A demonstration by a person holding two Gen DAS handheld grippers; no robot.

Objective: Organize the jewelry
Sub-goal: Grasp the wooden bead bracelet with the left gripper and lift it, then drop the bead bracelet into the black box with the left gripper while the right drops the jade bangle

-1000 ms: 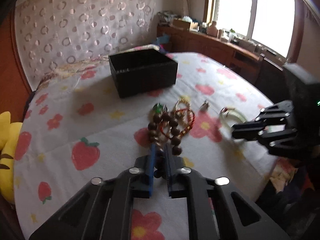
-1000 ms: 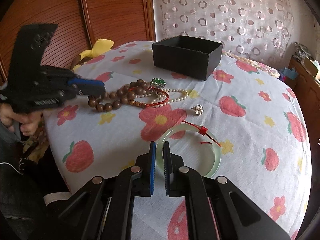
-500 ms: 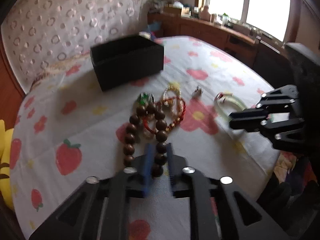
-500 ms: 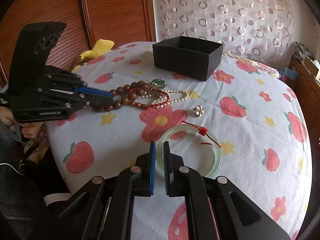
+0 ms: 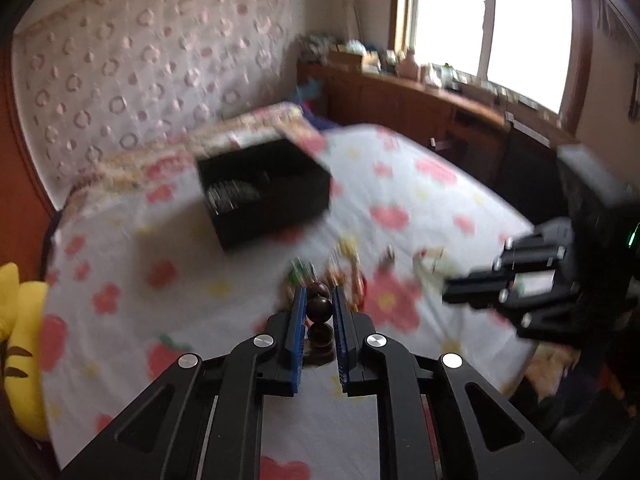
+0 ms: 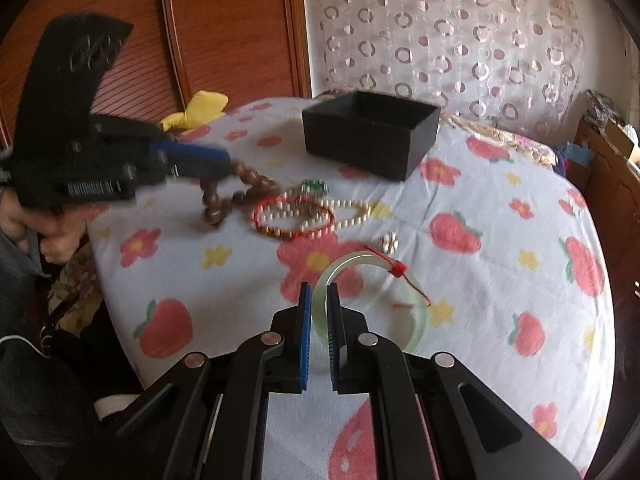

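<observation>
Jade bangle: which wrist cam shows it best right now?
Right wrist view. The jade bangle lies sharp and nearly whole on the tablecloth, its near rim between the right gripper pads, red cord visible. In the left wrist view it is only a pale motion-blurred smear beside the right gripper.

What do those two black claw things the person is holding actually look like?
Both are matte black plastic. The right gripper and left gripper each have two flat fingers lined with blue ribbed pads, plus silver round screws on angular linkages. From the side, the left one carries a tall black fin and small white lettering.
</observation>
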